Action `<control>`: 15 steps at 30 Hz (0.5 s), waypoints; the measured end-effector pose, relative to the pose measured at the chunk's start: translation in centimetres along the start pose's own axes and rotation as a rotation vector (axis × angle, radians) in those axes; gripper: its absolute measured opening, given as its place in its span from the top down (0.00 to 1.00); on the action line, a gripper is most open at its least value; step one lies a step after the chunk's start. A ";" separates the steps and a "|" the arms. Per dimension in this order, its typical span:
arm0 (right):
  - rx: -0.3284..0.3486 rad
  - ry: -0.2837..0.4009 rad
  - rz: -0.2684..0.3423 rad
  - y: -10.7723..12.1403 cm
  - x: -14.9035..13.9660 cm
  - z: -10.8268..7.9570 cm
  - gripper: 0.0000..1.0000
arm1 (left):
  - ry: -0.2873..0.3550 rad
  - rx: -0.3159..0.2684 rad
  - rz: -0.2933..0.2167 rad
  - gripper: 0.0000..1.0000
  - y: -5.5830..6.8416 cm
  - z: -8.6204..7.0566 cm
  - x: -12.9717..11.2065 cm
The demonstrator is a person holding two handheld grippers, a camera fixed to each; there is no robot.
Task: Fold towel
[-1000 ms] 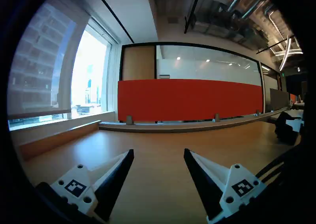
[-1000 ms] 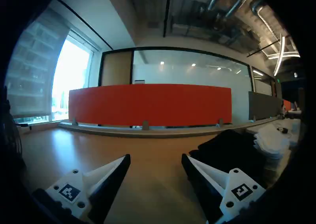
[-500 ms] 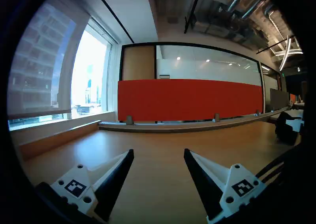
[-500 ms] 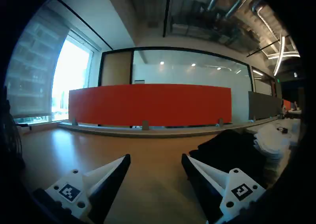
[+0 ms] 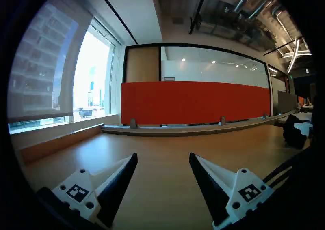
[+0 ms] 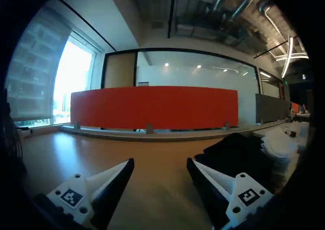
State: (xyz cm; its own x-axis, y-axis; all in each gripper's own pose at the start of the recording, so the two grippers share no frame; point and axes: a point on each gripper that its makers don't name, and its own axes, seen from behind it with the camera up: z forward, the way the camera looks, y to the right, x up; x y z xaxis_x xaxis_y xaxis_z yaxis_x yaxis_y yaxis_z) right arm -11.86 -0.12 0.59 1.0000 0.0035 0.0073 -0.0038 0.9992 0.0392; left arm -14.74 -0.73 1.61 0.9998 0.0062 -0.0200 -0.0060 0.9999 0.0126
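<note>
In the right gripper view a dark heap of towels lies on the wooden table just beyond my right finger, and a white pile of towels sits behind it at the far right. My right gripper rests low over the table, open, with bare wood between its fingers. My left gripper is open too and holds nothing. In the left gripper view a dark heap with some white shows far off at the right edge of the table.
A red divider panel runs along the table's far edge, also seen as the red panel. Large windows and a wooden sill stand to the left. Dark cables pass by my left gripper's right finger.
</note>
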 end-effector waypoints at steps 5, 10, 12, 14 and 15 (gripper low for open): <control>0.000 0.000 0.000 0.0 0.0 0.0 0.00 | 0.000 0.000 0.000 0.06 0.0 0.0 0.0; 0.000 0.000 0.000 0.0 0.0 0.0 0.00 | -0.001 0.000 0.000 0.06 0.0 -0.1 0.1; 0.000 0.000 0.000 0.0 0.0 0.0 0.00 | -0.001 0.000 0.000 0.06 0.0 -0.1 0.1; 0.000 0.000 0.000 0.0 0.0 0.0 0.00 | -0.001 0.000 0.000 0.06 -0.1 -0.1 0.2; 0.000 0.000 0.000 0.0 0.0 0.0 0.00 | -0.001 0.000 0.000 0.06 -0.1 -0.1 0.2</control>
State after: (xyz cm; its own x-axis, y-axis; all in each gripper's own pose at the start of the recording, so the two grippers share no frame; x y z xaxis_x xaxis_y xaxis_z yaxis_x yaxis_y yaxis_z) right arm -11.83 -0.15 0.55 1.0000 0.0038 0.0075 -0.0041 0.9992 0.0394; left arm -14.49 -0.79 1.46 0.9998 0.0065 -0.0188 -0.0062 0.9999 0.0123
